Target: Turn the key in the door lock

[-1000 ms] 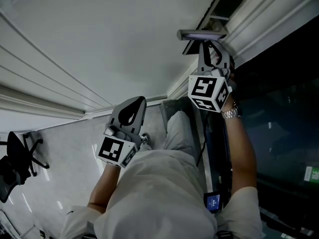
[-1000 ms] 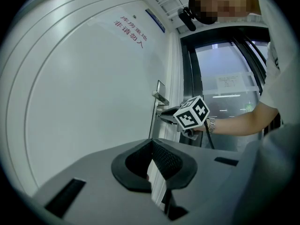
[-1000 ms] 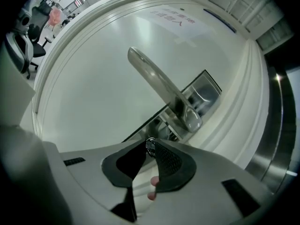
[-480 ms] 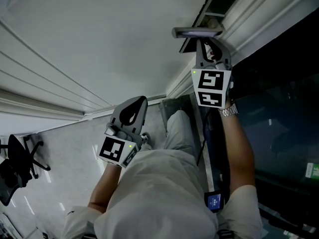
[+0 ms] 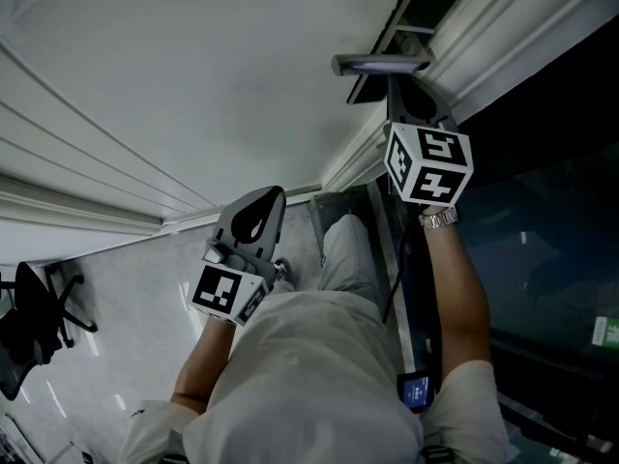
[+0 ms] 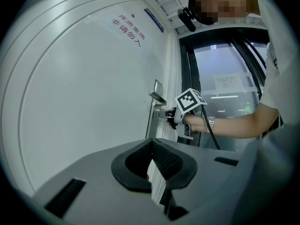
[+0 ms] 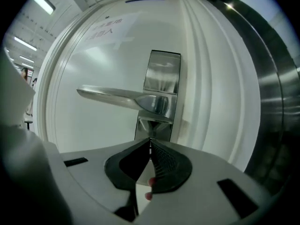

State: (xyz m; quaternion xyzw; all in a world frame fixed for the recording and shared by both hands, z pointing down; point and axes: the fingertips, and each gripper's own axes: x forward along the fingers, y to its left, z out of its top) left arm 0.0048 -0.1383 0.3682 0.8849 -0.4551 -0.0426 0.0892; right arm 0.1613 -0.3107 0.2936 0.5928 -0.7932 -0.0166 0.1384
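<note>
Door (image 6: 84, 102) carries red Chinese lettering (image 6: 127, 25) above the handle (image 7: 117, 96); the lower line looks like 非请勿入, the rest is unclear. Right gripper (image 7: 150, 139) has just closed, its tips pinched together at the lock plate (image 7: 164, 69) just under the handle; the key is hidden behind them. Its cube (image 5: 428, 165) has rolled since a second ago. Left gripper (image 6: 151, 144) is closed and empty, well back from the handle.
</note>
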